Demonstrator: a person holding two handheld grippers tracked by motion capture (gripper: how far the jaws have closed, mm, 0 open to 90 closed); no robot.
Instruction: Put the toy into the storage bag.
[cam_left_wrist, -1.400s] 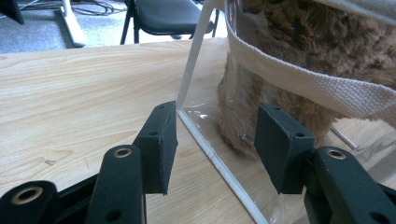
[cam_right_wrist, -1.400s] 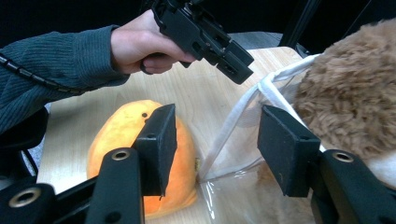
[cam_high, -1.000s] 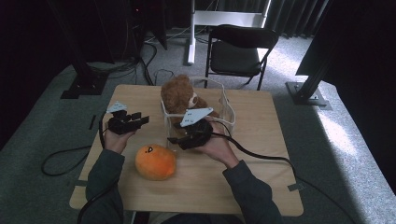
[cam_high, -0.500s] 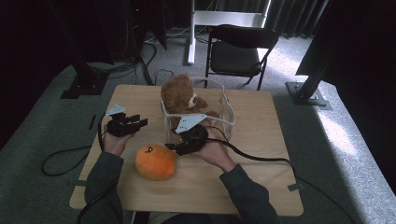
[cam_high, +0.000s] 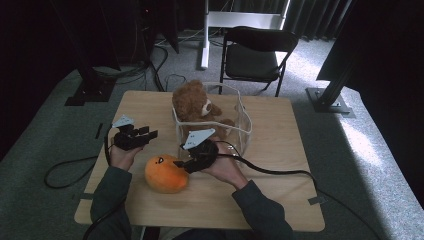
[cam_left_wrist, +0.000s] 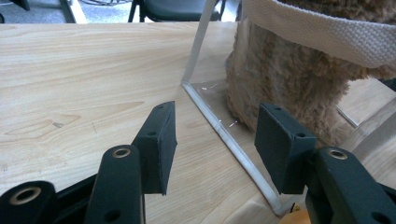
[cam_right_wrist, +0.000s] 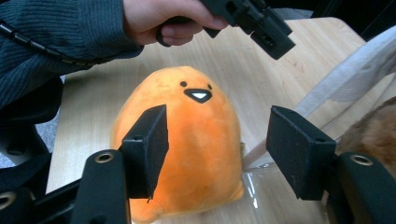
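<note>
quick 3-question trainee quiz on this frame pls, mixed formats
1. True or false: the brown teddy bear sits inside the clear bag.
2. Which gripper points at the orange plush chick? A) left gripper B) right gripper
3. Fill in: both grippers' jaws are ____.

Key: 1 true. 2 B: in the right gripper view the chick lies just beyond the spread jaws. 3 open, neither holding anything.

two plush toys (cam_high: 166, 173), one clear bag (cam_high: 241, 126), one chair (cam_high: 255, 53), two tools (cam_high: 181, 165).
</note>
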